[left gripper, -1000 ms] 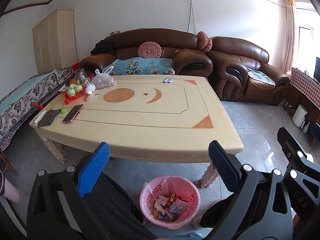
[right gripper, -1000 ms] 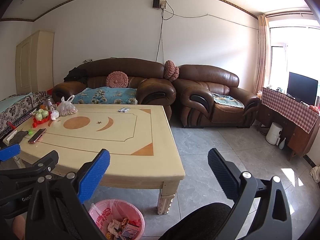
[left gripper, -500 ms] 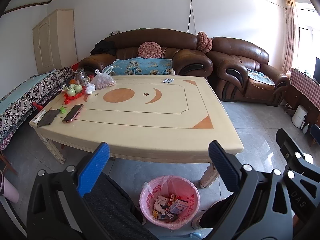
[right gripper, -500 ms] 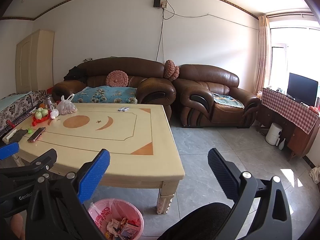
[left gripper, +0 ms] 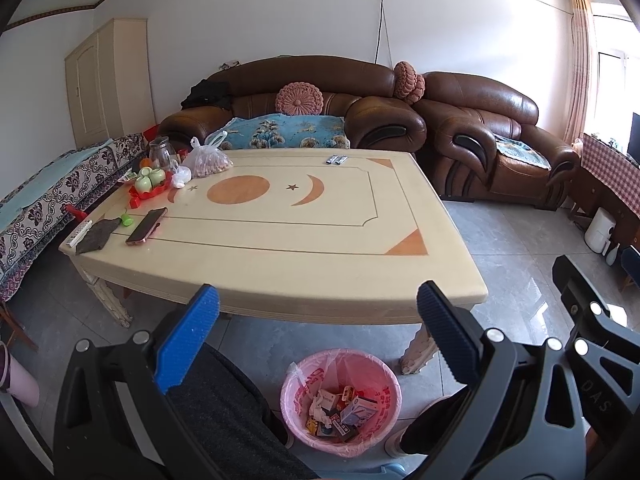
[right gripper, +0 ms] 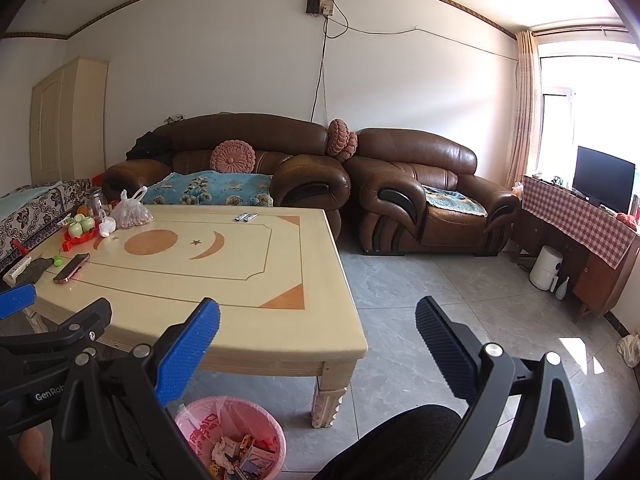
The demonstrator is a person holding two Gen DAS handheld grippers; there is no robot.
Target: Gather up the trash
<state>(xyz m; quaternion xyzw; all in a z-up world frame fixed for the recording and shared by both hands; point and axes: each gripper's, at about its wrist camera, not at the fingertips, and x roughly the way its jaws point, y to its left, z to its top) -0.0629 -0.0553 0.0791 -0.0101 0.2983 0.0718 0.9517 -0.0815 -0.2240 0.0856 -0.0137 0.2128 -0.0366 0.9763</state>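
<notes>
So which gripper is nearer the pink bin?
Left. The left gripper is open almost directly above the pink bin; the right gripper, also open, sits off to the bin's right.

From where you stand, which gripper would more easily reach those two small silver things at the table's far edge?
Probably the right gripper: it hangs open off the table's right corner, nearer the two silver items.

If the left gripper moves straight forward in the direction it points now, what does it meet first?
Most likely the near edge of the table: the open left gripper is aimed at it with nothing between. Depth is unclear, so it might pass just under the tabletop.
</notes>
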